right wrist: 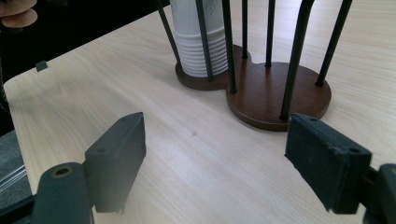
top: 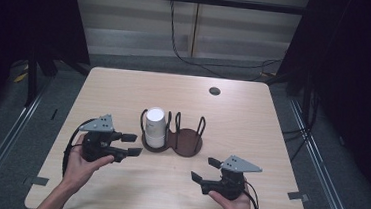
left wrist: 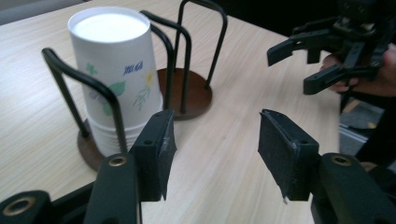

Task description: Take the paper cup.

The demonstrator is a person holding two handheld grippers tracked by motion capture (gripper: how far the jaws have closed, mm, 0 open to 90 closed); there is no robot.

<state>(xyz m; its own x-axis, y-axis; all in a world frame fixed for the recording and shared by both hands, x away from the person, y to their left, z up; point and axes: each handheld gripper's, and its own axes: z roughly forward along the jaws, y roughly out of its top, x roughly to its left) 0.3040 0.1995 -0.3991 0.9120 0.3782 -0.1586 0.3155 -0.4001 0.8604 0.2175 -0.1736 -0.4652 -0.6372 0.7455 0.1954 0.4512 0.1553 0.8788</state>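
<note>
A stack of white paper cups (top: 155, 127) with a floral print stands upside down in the left bay of a dark wire cup holder (top: 188, 144) at the middle of the table; the right bay holds nothing. My left gripper (top: 135, 144) hovers just left of the holder, jaws apart and bare. In the left gripper view the cups (left wrist: 116, 70) rise just beyond the left jaw of that gripper (left wrist: 215, 149), and the holder's brown base (left wrist: 187, 95) lies behind. My right gripper (top: 202, 169) is open near the front right; in its own view this gripper (right wrist: 215, 158) faces the holder base (right wrist: 275, 98) and cups (right wrist: 198, 51).
The light wooden table (top: 124, 87) has a small black round cap (top: 214, 91) near its far edge. Grey tape marks (top: 297, 196) sit at the front corners. Dark floor and cables lie beyond the table. The right gripper (left wrist: 289, 70) also shows far off in the left gripper view.
</note>
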